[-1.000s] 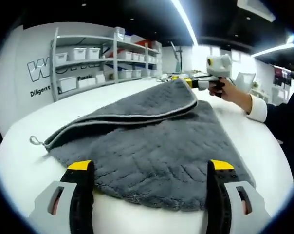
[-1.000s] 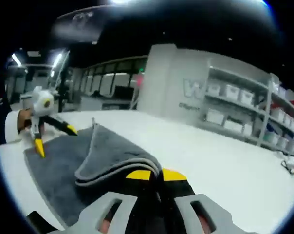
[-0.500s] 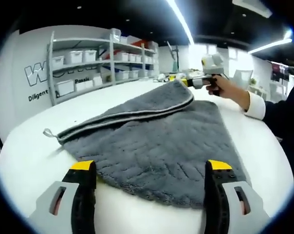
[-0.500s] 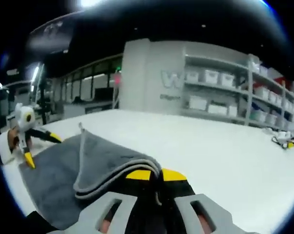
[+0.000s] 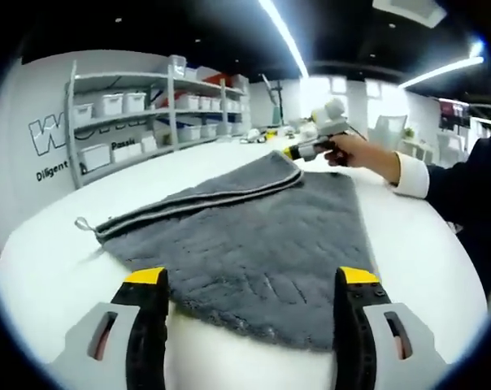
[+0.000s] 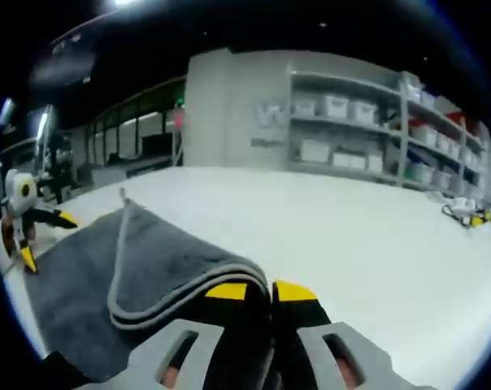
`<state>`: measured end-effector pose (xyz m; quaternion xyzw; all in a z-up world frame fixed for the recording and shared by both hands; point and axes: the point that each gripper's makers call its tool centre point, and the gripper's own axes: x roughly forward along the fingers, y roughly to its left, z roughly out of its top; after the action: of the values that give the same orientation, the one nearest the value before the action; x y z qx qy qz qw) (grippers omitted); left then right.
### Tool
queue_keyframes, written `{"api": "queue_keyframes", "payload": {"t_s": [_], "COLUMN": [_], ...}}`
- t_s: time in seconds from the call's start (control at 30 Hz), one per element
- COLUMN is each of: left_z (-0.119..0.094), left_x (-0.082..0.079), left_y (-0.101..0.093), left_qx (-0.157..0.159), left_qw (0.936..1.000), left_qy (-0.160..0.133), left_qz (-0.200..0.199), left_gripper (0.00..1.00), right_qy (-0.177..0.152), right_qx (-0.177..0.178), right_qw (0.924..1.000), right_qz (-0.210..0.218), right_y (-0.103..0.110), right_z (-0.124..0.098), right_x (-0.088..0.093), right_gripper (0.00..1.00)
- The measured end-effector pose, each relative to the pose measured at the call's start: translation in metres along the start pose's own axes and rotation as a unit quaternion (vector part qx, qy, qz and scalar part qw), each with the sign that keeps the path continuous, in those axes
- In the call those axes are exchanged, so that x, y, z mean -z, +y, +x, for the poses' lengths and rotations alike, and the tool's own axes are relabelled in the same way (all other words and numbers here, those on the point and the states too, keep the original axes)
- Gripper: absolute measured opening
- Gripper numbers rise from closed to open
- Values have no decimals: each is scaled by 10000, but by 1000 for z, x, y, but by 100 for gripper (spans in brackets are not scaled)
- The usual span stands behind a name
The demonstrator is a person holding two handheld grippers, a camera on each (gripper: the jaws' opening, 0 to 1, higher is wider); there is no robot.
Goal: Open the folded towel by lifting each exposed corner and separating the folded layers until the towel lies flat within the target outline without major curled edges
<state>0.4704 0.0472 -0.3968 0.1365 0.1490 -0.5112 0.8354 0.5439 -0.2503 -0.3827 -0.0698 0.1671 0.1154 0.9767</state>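
Now my right tool (image 6: 258, 291) pinches the grey towel (image 5: 254, 236) corner; left tool (image 5: 249, 280) gapes wide above the worktop (image 5: 58, 268). Soft, floppy, light; grip the piped edge.

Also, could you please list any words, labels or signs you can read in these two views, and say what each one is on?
"W": large outlined letter on the grey wall in the left gripper view; the rest of the word is hidden behind the shelving.
"Diligent": smaller line below it on the same wall, cut off by the shelving.
Wall lettering in the right gripper view: a large "W" only; the smaller line beneath is too blurred.
Bin labels: too small to read.
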Motion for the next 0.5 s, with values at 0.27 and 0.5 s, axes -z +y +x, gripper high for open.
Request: {"api": "queue_keyframes", "payload": {"t_s": [0.27, 0.5], "left_z": [-1, 1], "left_x": [0, 2], "left_y": [-2, -3], "left_qx": [37, 47], "left_qw": [10000, 10000], "left_qy": [42, 72], "left_qz": [50, 36], "left_gripper": [74, 73], "right_qy": [34, -102], "right_qx": [-380, -604], "right_qw": [9930, 9467], "right_qz": [-1114, -3163], "right_y": [7, 18], "right_z": [-2, -1], "right_x": [-4, -5], "right_gripper": [12, 27]}}
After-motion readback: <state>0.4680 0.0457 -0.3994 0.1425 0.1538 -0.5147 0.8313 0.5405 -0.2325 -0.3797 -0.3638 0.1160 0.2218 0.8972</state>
